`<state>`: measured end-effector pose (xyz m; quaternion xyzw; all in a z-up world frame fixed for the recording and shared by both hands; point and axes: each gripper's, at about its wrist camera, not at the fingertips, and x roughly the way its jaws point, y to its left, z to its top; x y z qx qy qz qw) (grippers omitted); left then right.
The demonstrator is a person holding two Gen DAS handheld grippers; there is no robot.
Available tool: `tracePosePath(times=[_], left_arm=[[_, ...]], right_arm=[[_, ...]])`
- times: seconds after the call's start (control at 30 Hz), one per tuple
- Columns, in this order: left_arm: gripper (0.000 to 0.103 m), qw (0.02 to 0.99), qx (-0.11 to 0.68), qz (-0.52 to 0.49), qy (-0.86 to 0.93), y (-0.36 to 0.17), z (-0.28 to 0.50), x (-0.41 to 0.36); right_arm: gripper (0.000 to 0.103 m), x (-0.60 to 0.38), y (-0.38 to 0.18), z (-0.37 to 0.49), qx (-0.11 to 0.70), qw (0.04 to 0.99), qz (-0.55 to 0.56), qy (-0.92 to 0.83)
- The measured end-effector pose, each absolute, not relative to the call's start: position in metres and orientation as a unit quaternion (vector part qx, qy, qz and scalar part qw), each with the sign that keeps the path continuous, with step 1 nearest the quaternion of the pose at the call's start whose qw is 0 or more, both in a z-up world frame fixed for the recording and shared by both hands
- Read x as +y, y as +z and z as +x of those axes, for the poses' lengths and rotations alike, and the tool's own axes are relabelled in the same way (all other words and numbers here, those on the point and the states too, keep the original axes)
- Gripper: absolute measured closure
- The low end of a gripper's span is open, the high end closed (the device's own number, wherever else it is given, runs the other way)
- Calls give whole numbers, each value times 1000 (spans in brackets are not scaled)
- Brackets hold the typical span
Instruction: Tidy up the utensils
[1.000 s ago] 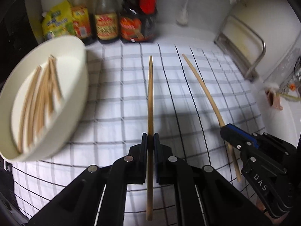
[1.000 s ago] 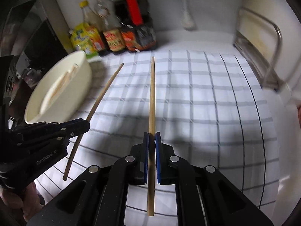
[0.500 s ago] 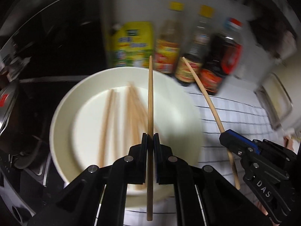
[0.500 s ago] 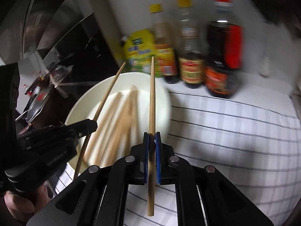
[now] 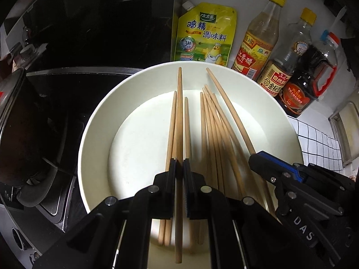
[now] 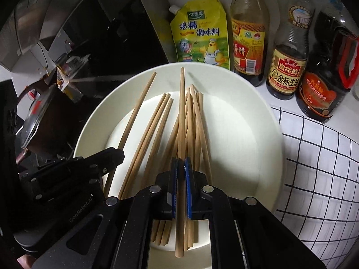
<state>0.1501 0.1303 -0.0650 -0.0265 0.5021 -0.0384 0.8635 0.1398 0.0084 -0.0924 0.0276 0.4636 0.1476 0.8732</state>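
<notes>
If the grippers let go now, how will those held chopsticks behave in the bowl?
Likely stiff: each chopstick stays straight though pinched at one spot by the left gripper or the right gripper. Probably light. Round and smooth, so apt to roll or slide against the loose chopsticks in the white bowl.

A black stove (image 5: 56,94) is sitting left of a white counter (image 5: 253,4), where sauce bottles (image 6: 289,51) are standing beside a checked cloth (image 6: 318,152).
</notes>
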Motion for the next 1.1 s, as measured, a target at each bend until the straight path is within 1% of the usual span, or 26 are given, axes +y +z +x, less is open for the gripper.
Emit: tracePosePath(times=[0.17,0.2,0.23,0.27,0.3,0.33,0.4,0.57,0.67,0.8,1.1], left_arm=[[95,860,508,-27,-33,-67,151,133],[91,860,508,-30,-31,-66,151,134],[82,861,507,-32,-30,-64,150,135],[78,862,506,-33,-26,-62,148,137],[67,863,504,-35,-24,-60,147,138],[54,864,502,-38,-22,-58,145,140],[45,867,496,-42,-17,-54,141,143],[43,868,494,-46,-9,-44,130,148],[41,870,491,-43,-4,-38,123,148],[39,875,482,-43,-1,-28,116,149],[39,887,459,-36,-1,-5,99,145]], right_arm=[[96,8,-96,138,471,871,20,142],[96,7,-95,138,469,871,23,141],[93,5,-94,136,467,873,27,140],[86,3,-92,134,464,874,30,137],[83,2,-90,132,461,877,31,136],[80,1,-88,129,455,879,30,135],[80,-1,-83,124,449,883,26,133],[78,-5,-76,110,441,888,19,128],[73,-6,-72,102,436,891,16,125],[72,-9,-66,92,432,893,14,121],[68,-11,-49,73,415,902,6,120]])
